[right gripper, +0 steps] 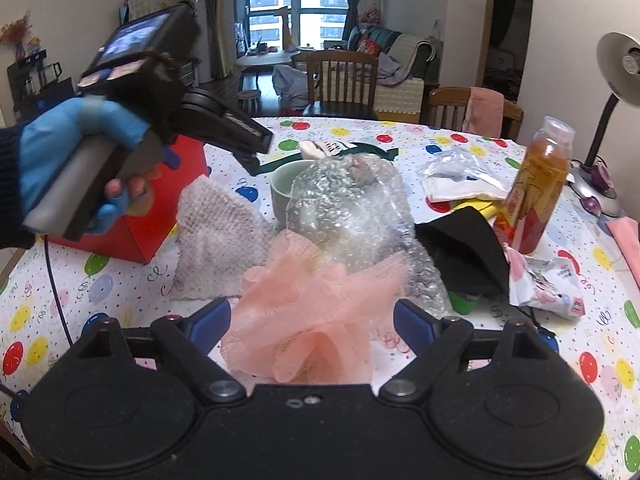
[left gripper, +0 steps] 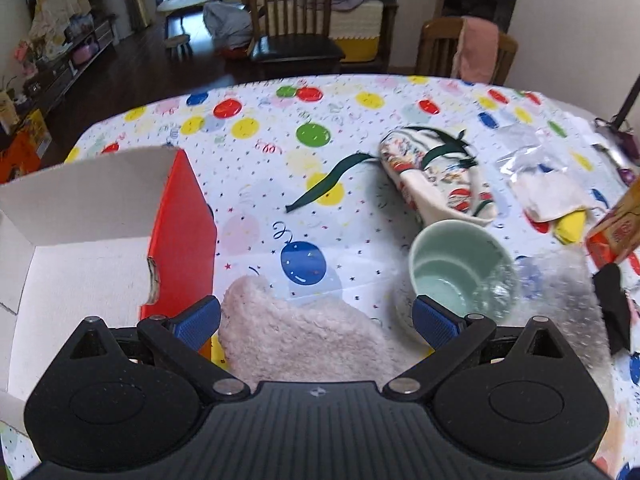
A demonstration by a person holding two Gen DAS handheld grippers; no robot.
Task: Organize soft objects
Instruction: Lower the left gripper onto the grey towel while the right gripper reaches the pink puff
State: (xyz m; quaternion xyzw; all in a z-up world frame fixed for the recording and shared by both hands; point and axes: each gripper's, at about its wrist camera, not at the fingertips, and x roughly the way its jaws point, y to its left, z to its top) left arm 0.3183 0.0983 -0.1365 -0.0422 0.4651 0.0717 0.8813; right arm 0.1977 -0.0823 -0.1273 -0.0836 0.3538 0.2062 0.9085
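Note:
A fluffy pale pink cloth lies on the balloon-print tablecloth, between the wide-spread blue pads of my left gripper, which is open and not touching it. The same cloth shows in the right wrist view, beside the red box. There a blue-gloved hand holds the left gripper above the cloth. My right gripper is open around a peach mesh bath puff; its pads stand at the puff's sides without squeezing it. The red box, white inside, is open at the left.
A pale green cup stands right of the cloth, with bubble wrap against it. Further back lies a patterned pouch with green ribbon. A black cloth, a juice bottle, a snack packet and a desk lamp crowd the right.

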